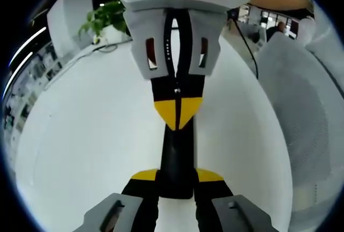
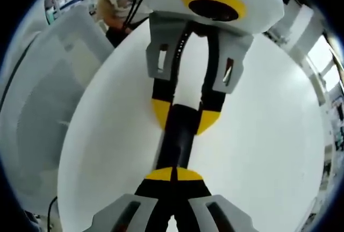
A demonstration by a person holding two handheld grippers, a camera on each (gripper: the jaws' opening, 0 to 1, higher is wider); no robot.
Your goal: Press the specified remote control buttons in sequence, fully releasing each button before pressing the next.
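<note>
— White table (image 1: 80, 135) all round. Where's the thing?

— Mid-table: the remote (image 1: 176, 159) — a slim black bar, its buttons too dark to read. The left gripper (image 1: 177, 177) has its jaws clamped on the remote's sides; the right gripper (image 1: 177, 109), jaws together, has its tip on the remote's face.

— A press, then?

— Looks so. I'd lift straight off, fully clear, before the next — with the clamp steady.

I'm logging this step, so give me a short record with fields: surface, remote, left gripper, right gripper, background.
surface: white table
remote: black remote, long and slim, held at one end
left gripper: left gripper, jaws closed on the remote's sides
right gripper: right gripper, shut, tips over the remote; button contact unclear
background: green plant
</note>
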